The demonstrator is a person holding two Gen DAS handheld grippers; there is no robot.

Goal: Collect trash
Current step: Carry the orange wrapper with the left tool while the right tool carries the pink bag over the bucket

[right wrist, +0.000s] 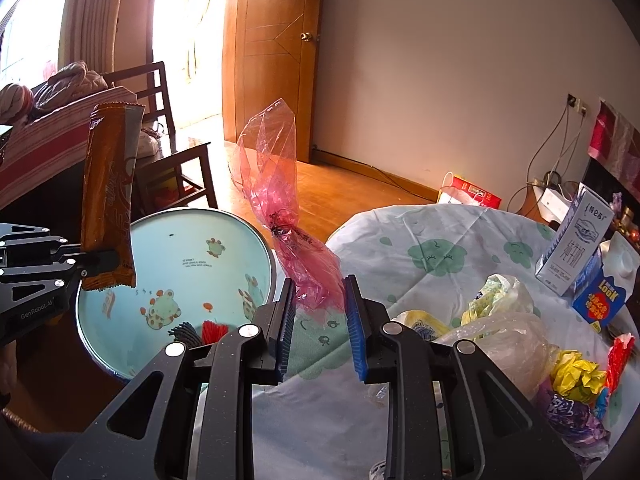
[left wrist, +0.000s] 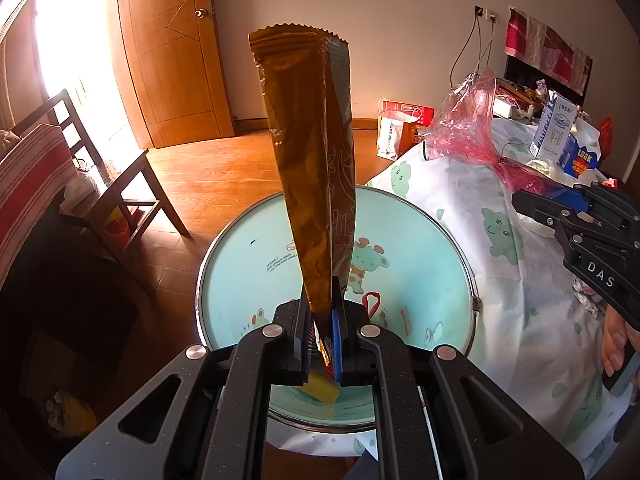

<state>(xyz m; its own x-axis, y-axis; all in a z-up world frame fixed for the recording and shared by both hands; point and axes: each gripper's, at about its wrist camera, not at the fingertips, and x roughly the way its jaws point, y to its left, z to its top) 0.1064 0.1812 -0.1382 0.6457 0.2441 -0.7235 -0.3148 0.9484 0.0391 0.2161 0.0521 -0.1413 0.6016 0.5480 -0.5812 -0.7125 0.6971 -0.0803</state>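
Observation:
My left gripper point(left wrist: 322, 320) is shut on the lower end of a long brown-gold snack wrapper point(left wrist: 312, 152), which stands upright above a round light-blue basin point(left wrist: 248, 264) with cartoon prints. In the right wrist view the same wrapper point(right wrist: 110, 192) hangs over the basin's point(right wrist: 192, 240) left side, held by the left gripper point(right wrist: 100, 264). My right gripper point(right wrist: 320, 300) is shut on the twisted bottom of a crumpled pink plastic bag point(right wrist: 276, 184), just right of the basin's rim. The pink bag point(left wrist: 468, 132) also shows at the right of the left wrist view.
A yellow piece point(left wrist: 320, 390) and a red scrap point(right wrist: 214, 330) lie in the basin. The table point(right wrist: 440, 240) has a green-print cloth and carries a milk carton point(right wrist: 576, 240), a blue box point(right wrist: 600, 300) and a pile of wrappers point(right wrist: 572, 376). A wooden chair point(left wrist: 112, 184) stands left.

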